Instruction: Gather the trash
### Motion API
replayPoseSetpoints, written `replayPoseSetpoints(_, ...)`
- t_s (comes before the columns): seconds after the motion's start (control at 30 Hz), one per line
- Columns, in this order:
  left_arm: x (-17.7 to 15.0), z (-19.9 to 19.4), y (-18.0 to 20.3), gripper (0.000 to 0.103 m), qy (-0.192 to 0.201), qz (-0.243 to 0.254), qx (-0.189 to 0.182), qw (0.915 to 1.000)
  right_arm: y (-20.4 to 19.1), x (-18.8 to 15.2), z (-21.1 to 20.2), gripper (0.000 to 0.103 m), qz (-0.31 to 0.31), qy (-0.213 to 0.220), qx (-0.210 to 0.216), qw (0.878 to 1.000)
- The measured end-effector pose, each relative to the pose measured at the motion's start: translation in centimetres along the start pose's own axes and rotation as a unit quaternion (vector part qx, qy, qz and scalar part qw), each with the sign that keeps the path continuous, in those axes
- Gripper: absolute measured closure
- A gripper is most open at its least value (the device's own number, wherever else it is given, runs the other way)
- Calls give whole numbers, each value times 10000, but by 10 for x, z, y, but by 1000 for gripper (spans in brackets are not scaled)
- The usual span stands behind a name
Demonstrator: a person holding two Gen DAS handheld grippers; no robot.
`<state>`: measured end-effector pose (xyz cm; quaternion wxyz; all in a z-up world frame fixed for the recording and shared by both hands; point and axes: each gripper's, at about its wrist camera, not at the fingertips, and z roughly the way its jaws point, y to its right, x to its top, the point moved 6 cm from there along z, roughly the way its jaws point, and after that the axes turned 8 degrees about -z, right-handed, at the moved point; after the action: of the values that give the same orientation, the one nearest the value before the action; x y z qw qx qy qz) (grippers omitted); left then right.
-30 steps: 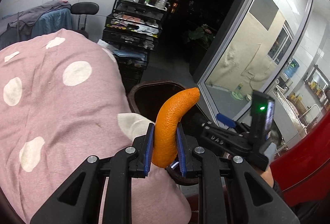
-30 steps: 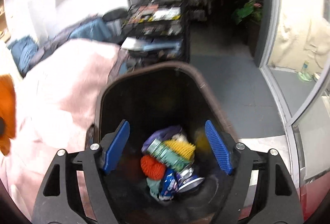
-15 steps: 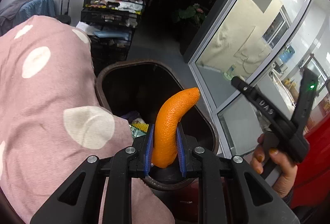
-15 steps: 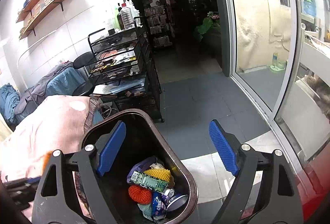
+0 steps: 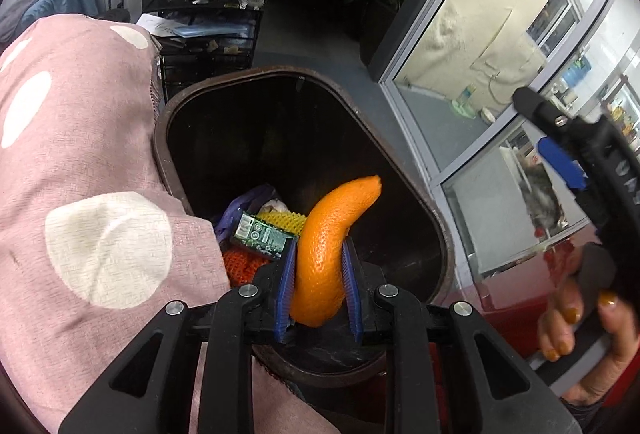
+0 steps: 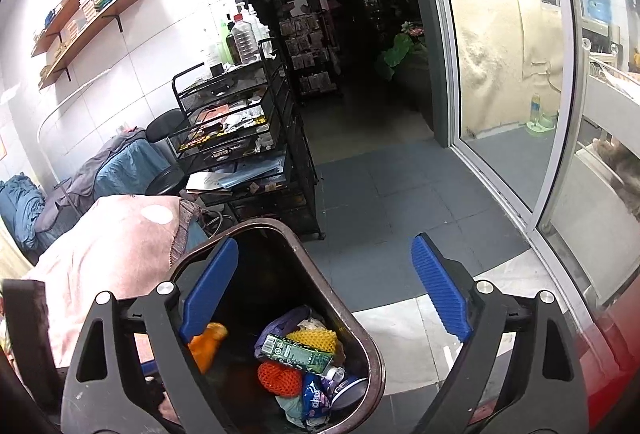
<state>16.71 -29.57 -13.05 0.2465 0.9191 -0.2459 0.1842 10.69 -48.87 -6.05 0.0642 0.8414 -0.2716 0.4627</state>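
Orange peel [image 5: 324, 254]: pinched low between left gripper [image 5: 318, 296] pads, curling above the bin [image 5: 440, 234] mouth
Handling: likely light, bendy, slightly slick; mid-strip grip suits it
Right gripper [image 6: 320, 294]: jaws spread, holding nothing

Orange peel [image 5: 326, 246] bright orange, dimpled. Bin [image 5: 442, 246] dark brown, black inside. Cloth [image 5: 80, 162] pink, cream polka dots. Hand-held gripper pads [image 6: 440, 300] blue, ribbed. Floor [image 6: 400, 194] grey tile.

Bin [image 5: 438, 234] mouth open above, far half unblocked; trash pile [image 5: 260, 234] fills near-left bottom. Pink spotted cloth [image 5: 80, 174] crowds left rim. Black cart [image 6: 248, 138] stands behind; floor [image 6: 400, 202] right free.
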Motion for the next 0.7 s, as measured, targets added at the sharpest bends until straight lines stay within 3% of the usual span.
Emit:
replayPoseSetpoints(0.1,-1,2,3,74,-15,63,84,9999,-2,0,-1,14,-23,-13,32,10000)
replayPoseSetpoints(0.23,1,5,0,35,18,44,232,9997,-4,0,-2,12,-32,-14,57,10000)
replayPoseSetpoints(0.4,3,0,1,26,216,134,283,9993,-7,0,-5,10,-55,50,114,9999)
replayPoseSetpoints(0.7,1,-54,3,14,1280,283,475,9902,-5,4,-13,6,15,272,100,9996)
